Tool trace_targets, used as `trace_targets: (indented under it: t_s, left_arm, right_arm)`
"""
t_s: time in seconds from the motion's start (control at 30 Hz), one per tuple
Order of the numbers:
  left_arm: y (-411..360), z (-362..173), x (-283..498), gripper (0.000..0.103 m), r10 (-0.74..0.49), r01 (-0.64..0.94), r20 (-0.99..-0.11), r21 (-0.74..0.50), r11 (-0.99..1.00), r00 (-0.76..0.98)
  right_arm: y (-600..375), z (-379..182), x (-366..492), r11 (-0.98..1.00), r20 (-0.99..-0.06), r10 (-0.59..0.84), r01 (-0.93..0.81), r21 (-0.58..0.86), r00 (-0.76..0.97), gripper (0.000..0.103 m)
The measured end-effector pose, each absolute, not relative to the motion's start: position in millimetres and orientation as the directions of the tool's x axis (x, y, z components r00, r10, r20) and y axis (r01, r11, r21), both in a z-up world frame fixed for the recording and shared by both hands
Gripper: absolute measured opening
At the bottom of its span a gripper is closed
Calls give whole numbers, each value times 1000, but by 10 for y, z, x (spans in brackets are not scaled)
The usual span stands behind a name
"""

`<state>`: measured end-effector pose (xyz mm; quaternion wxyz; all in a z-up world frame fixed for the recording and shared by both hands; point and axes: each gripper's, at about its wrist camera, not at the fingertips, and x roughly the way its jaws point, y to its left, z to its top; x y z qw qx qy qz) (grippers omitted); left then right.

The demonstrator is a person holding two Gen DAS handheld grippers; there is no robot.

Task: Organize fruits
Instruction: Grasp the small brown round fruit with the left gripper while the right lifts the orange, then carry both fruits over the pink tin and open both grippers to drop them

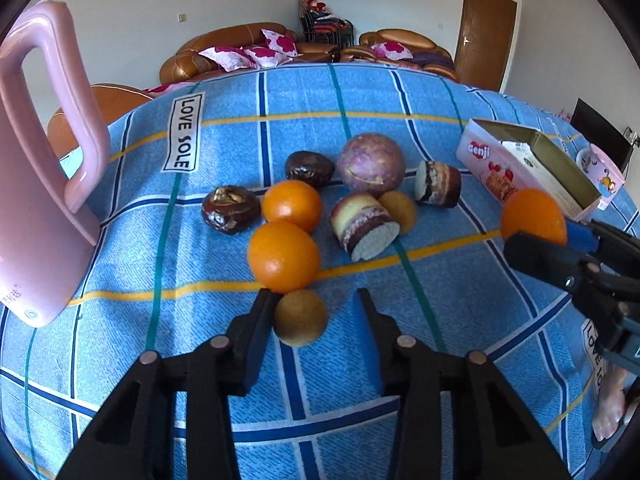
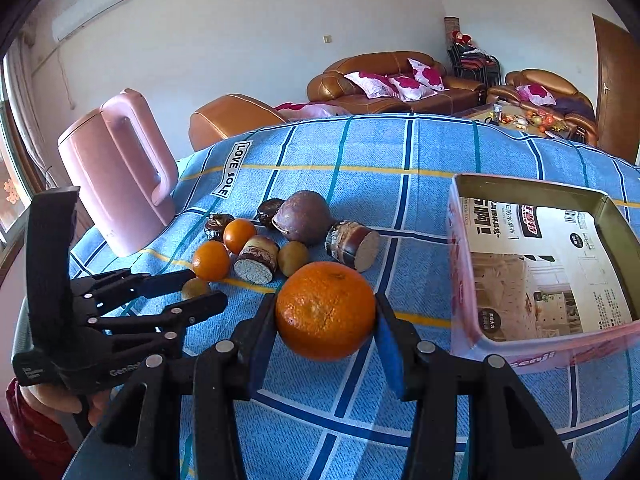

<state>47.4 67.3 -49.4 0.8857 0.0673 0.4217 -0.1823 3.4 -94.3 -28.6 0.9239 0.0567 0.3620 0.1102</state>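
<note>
1. Blue checked counter (image 2: 400,184): my right gripper (image 2: 326,312) jaws clamp an orange (image 2: 326,310) beside the box (image 2: 532,336), which holds no fruit yet.
2. My left gripper (image 1: 316,304) jaws gape around a small brown fruit (image 1: 301,317); two oranges (image 1: 283,256) and the rest wait left of the box.

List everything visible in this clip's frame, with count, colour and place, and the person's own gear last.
oranges: three, orange; two in the pile, one held near the box
small round fruits: two, yellow-brown; one at the left tongs, one in the pile
big round fruit: one, purple; back of pile
dates: two, dark brown; pile's left
cake rolls: two, brown and cream; middle and right
box: one, pink, open; right
kettle: one, pink; left
tablecloth: blue check
sofas: brown, behind
left tongs: open
right tongs: shut on an orange
</note>
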Motion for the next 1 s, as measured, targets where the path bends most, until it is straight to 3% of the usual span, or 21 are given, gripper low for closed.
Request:
trace_targets:
  t_s: [0.1,0.37,0.7,1.0]
  left_arm:
    - [719,-506,496,27,-270,365,-776,-55,929,570]
    - [789,-453,469,27,-264,342,-758,-57,938,596]
    - [821,-155,299,27,-213,208,-591,-77,975,778]
    - [343,-35,236,27,-247,230,-537,-101,968,806]
  right_arm:
    - [-911,-299,27,970,-657,243,-170,174,714,49]
    - [-860,-320,30,977,-648,215,-165,138,731,49]
    - [-910,-102,-102,982,-544,188,-170,84,818,49]
    - [-1257,-10,-121,996,-505,87,-83,30,859,49]
